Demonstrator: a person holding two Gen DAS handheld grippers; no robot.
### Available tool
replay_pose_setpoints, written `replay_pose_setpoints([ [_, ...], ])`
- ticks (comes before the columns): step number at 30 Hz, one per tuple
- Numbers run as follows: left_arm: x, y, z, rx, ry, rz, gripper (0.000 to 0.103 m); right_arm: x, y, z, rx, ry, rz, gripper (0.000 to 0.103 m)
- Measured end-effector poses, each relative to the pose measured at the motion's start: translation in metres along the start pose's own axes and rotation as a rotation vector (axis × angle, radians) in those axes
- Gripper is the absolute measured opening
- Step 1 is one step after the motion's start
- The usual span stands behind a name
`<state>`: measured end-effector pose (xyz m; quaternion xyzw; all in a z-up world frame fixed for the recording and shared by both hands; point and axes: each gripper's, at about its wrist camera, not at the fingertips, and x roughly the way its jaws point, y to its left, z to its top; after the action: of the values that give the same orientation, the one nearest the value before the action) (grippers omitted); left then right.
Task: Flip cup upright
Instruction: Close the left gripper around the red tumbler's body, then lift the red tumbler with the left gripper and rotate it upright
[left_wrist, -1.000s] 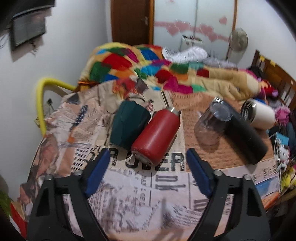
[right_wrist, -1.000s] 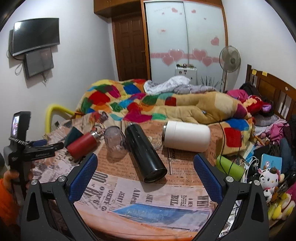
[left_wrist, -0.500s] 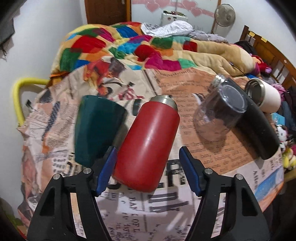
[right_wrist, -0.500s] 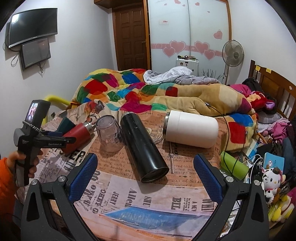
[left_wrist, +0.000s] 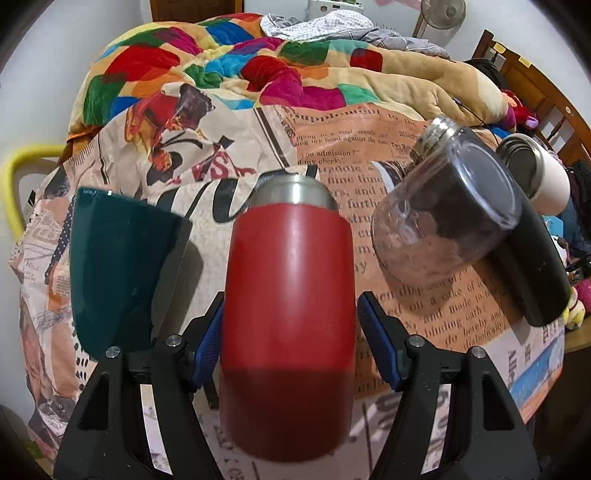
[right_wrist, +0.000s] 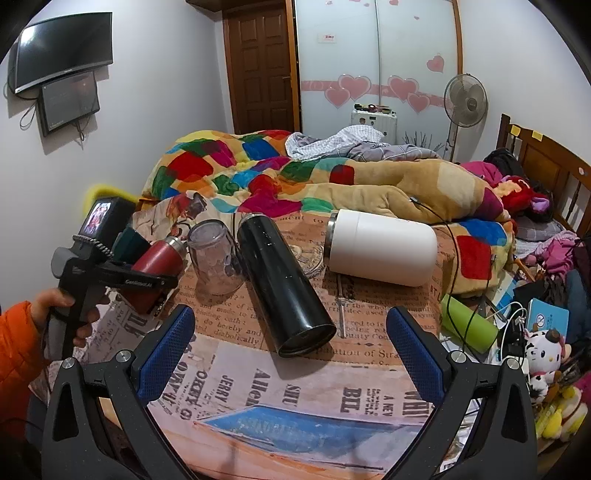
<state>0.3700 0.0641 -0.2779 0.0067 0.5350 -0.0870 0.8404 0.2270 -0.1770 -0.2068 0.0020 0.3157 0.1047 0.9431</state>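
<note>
A red bottle (left_wrist: 288, 295) with a steel neck lies on its side on the newspaper-print table (left_wrist: 351, 147). My left gripper (left_wrist: 290, 339) is open around its lower body, the blue pads (left_wrist: 208, 339) close beside it; the right pad shows a small gap. The bottle also shows in the right wrist view (right_wrist: 155, 258), with the left gripper (right_wrist: 147, 284) around it. My right gripper (right_wrist: 291, 350) is open and empty above the table's front, near the black flask (right_wrist: 280, 280).
A dark green cup (left_wrist: 114, 266) lies left of the red bottle. A clear glass cup (left_wrist: 439, 221), a black flask (left_wrist: 524, 251) and a white flask (left_wrist: 543, 173) lie to the right. A bed with a patchwork quilt (right_wrist: 258, 177) is behind the table.
My left gripper moved forward until its fingers straddle the red bottle, and the fingers narrowed. My right gripper stayed open and shifted only slightly.
</note>
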Motion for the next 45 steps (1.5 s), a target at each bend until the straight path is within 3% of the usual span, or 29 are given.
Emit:
replay_pose_setpoints([
  [2,0.004,-0.001,0.002,-0.01,-0.004,0.012,0.069,0.0,-0.001,-0.001,0.001,0.004,0.001,0.103],
  [4,0.006,0.0,0.001,-0.018,-0.006,0.034,0.062,0.0,-0.001,-0.002,0.001,0.007,-0.001,0.103],
  [11,-0.005,-0.003,-0.02,-0.027,-0.011,0.04,0.061,-0.007,0.002,-0.002,-0.006,0.001,0.002,0.103],
  [15,-0.024,-0.01,-0.039,-0.029,-0.014,0.027,0.061,-0.015,0.005,-0.001,-0.012,-0.012,0.009,0.103],
  [21,-0.075,-0.029,-0.055,0.007,-0.085,0.014,0.061,-0.033,0.01,0.001,-0.02,-0.047,0.026,0.103],
  [34,-0.157,-0.101,-0.065,0.098,-0.209,-0.034,0.061,-0.07,0.003,-0.004,-0.008,-0.116,0.043,0.103],
  [39,-0.166,-0.13,-0.072,0.129,-0.234,-0.046,0.061,-0.076,-0.005,-0.011,0.0,-0.117,0.041,0.103],
  [45,-0.149,-0.157,-0.077,0.136,-0.204,-0.087,0.061,-0.08,-0.017,-0.018,0.009,-0.109,0.03,0.103],
])
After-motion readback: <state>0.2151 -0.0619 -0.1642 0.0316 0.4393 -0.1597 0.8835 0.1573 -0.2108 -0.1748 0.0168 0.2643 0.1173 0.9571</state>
